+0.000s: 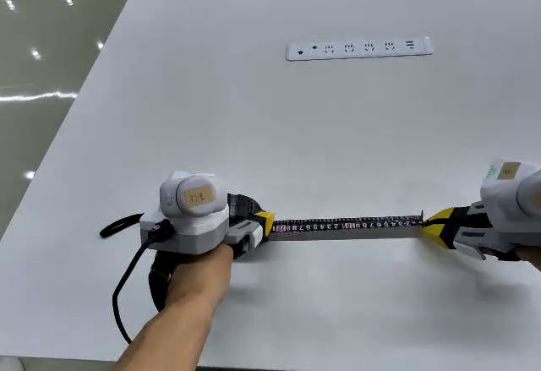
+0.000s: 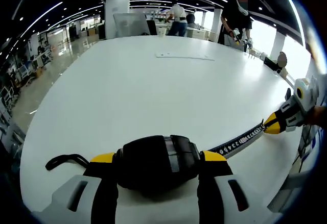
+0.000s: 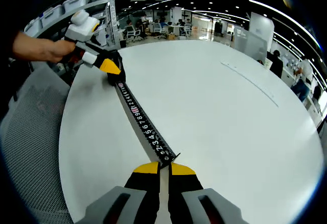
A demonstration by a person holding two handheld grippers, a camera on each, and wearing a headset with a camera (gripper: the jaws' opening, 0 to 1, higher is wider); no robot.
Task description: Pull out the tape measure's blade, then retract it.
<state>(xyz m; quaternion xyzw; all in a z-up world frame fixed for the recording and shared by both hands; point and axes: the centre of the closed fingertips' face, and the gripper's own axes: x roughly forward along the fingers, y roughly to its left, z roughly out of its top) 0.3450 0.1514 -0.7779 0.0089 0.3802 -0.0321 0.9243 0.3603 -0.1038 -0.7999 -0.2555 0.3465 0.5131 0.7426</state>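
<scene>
My left gripper [image 2: 158,158] is clamped on the black tape measure case [image 2: 155,175] on the white table [image 1: 254,117]. My right gripper [image 3: 159,169] pinches the tip of the blade [image 3: 140,123], which is stretched between them. I should brace the case and pull straight and level, without twisting.

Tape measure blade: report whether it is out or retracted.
Out. The blade stretches, numbers showing, from the case in the left gripper to the right gripper, shut on its tip.

Opposed gripper views, shared blade [image 1: 347,225]
</scene>
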